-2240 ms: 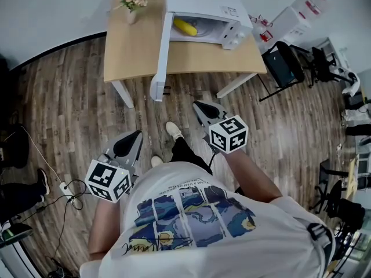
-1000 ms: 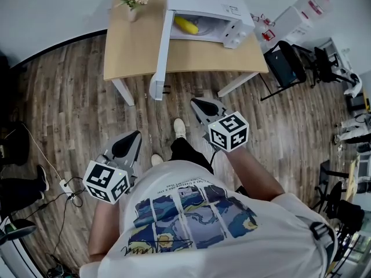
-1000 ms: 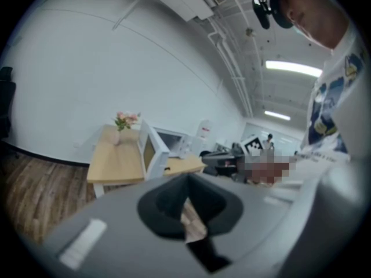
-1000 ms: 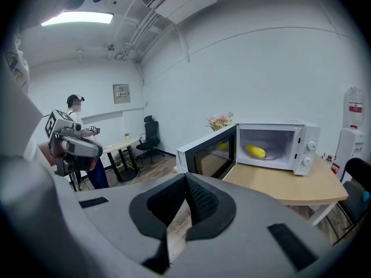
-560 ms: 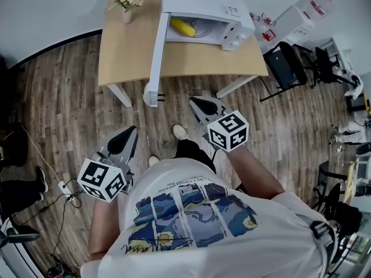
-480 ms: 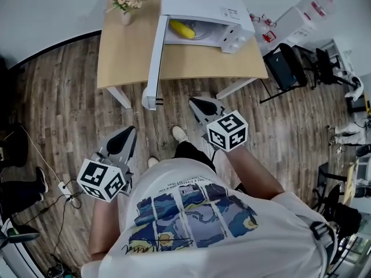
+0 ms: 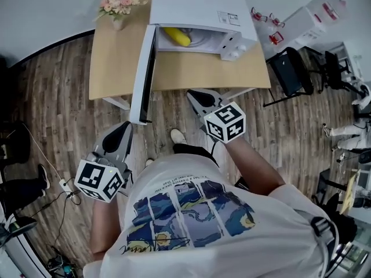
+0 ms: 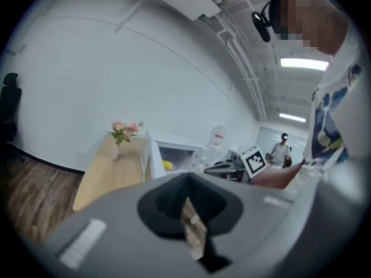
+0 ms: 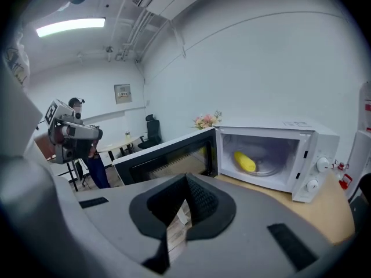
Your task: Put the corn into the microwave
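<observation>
Corn is shown delivered: the yellow ear of corn (image 7: 176, 36) is seen lying on the round glass turntable (image 9: 271, 168) inside the boxy white microwave (image 7: 194, 7), set towards the left of the cavity, so the carrying part of the job is judged done. The microwave's dark-windowed door (image 7: 141, 77) is left swung fully open, its free edge hanging out past the front of the light wooden table (image 7: 116, 62) on which the oven stands, presumably because access to the cavity was needed. A small vase of pink flowers (image 7: 117, 3) is placed at the table's far left corner, well apart from the oven. Both tools are held low in front of the person, above the wood-plank floor (image 7: 52, 109) and short of the table. The left gripper (image 7: 122, 129) is carried with its jaws drawn together and nothing between them, only a sliver of floor being visible through the slit. The right gripper (image 7: 196, 94) is likewise closed and empty, pointed towards the table's front edge just below the oven. With nothing left to be carried, the open door is judged the only matter outstanding, and its free edge is found nearer the left gripper.
</observation>
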{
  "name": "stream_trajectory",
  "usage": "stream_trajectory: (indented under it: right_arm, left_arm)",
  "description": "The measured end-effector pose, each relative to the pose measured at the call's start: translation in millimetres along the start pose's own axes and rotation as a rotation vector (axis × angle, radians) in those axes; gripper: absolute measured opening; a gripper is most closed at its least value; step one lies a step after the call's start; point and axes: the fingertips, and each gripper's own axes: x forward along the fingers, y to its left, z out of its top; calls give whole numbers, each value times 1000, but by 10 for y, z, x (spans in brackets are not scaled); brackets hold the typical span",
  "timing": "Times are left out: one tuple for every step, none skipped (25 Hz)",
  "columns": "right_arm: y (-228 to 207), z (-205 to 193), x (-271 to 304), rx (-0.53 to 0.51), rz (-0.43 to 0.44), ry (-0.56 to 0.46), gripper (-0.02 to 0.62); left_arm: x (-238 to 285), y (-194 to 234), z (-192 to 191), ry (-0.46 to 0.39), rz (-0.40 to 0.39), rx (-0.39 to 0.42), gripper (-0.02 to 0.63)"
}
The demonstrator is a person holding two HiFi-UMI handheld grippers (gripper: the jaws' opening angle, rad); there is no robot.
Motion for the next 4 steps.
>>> stream_trajectory:
  right_arm:
    - [-81,33,31,-7,6,-1,8]
    - [-163,66,59,-16,11,-1,8]
    - [-246,98,86,-25,15,-2,8]
    - [-329,130,112,-34,20,-3,8]
  left_arm:
    - [74,-14,35,1,5,5,9]
    - [149,-31,68,2,9,11,9]
    - [225,-48,103,3,14,19,9]
    - [300,-65,137,4,19,27,9]
